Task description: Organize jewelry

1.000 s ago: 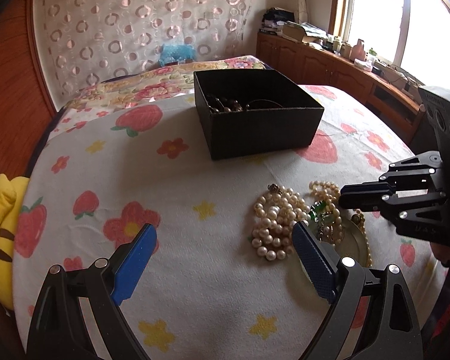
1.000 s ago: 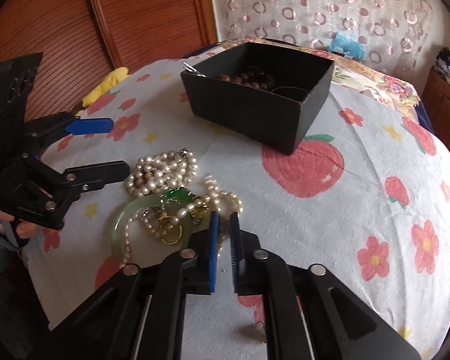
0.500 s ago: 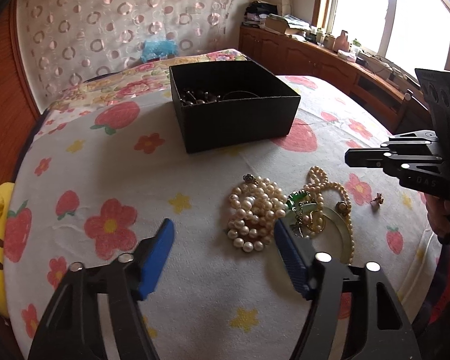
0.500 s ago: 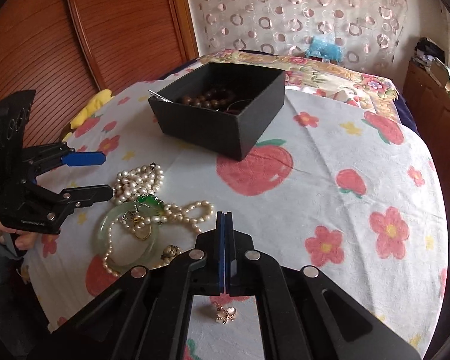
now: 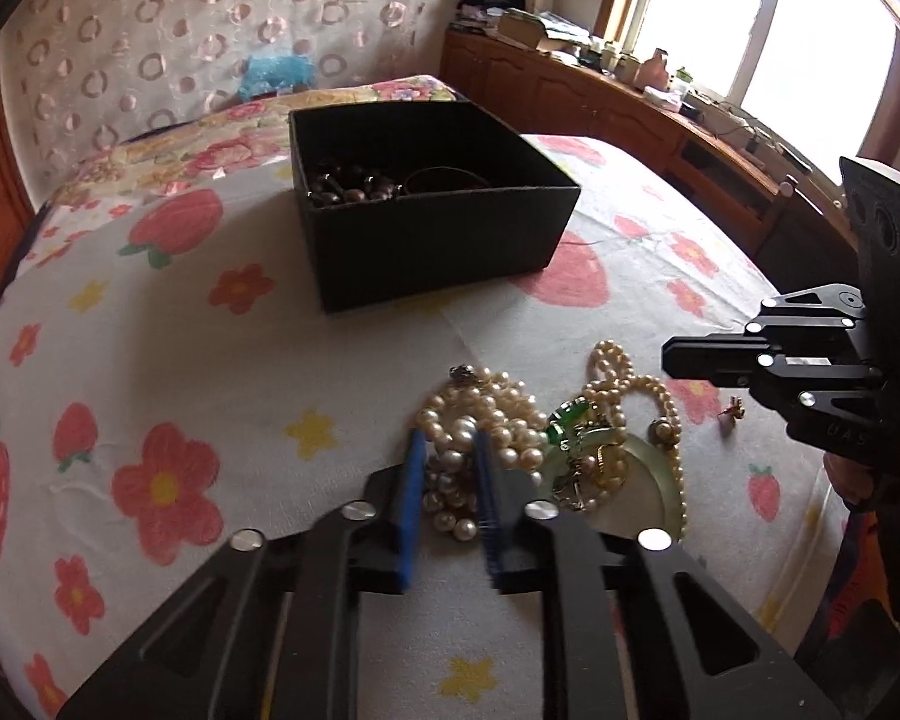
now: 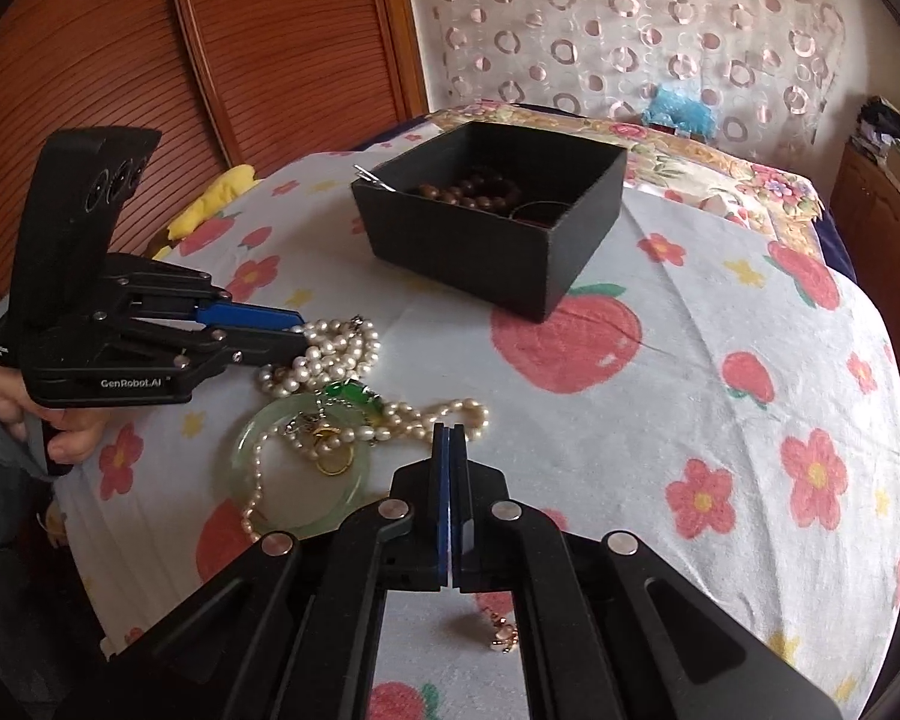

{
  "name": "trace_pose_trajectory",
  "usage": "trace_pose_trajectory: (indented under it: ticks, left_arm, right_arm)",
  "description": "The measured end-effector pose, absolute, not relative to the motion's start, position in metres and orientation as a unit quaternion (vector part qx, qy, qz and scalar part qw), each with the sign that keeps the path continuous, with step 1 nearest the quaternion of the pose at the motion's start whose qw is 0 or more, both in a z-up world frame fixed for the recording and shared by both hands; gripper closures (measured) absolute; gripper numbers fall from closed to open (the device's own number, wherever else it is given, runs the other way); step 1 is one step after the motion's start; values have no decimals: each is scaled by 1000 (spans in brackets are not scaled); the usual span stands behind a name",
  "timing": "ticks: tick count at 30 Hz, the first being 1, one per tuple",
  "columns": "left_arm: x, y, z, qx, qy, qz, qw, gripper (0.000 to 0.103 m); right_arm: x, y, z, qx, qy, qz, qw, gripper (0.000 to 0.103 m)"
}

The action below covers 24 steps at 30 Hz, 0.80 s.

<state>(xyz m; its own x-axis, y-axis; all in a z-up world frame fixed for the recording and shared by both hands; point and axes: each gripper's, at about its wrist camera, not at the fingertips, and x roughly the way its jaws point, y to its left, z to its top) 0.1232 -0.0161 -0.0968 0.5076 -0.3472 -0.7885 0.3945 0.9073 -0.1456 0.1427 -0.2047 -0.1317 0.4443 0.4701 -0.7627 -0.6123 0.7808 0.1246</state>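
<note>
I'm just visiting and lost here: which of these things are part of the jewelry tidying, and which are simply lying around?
Part of the job:
- pearl bunch, between the left gripper fingers
- pearl strand
- jade bangle
- gold earring
- black box
- right gripper, shut

Just lying about:
- yellow cloth
- blue plush toy
- windowsill clutter

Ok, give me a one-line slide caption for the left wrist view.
Left claw closes around a pearl bracelet on the strawberry-print cloth, black jewelry box behind.

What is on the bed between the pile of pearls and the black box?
Nothing: only bare flowered sheet lies between the pearl pile and the black box, in both wrist views.
</note>
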Motion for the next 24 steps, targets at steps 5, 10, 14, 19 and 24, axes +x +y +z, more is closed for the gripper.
trace_pose_trajectory:
  ticks: [5,10,14,19,24]
  left_arm:
    - [114,-15,-83,26,427,-198,882,93]
    - [94,-3,-65,10,396,-174,902,93]
    - [79,7,-54,-6,378,-164,911,93]
    - [68,10,-41,-6,360,-156,920,93]
    - [61,11,-23,-6,337,-150,930,93]
  right_arm:
    - [144,-206,-133,-89,420,317,846,102]
    - [146,-206,-140,-92,429,311,843,100]
    - [146,-204,-143,-96,432,313,841,87]
    - [148,-198,-145,-113,433,310,839,85]
    - [153,-190,-147,-135,434,311,835,85]
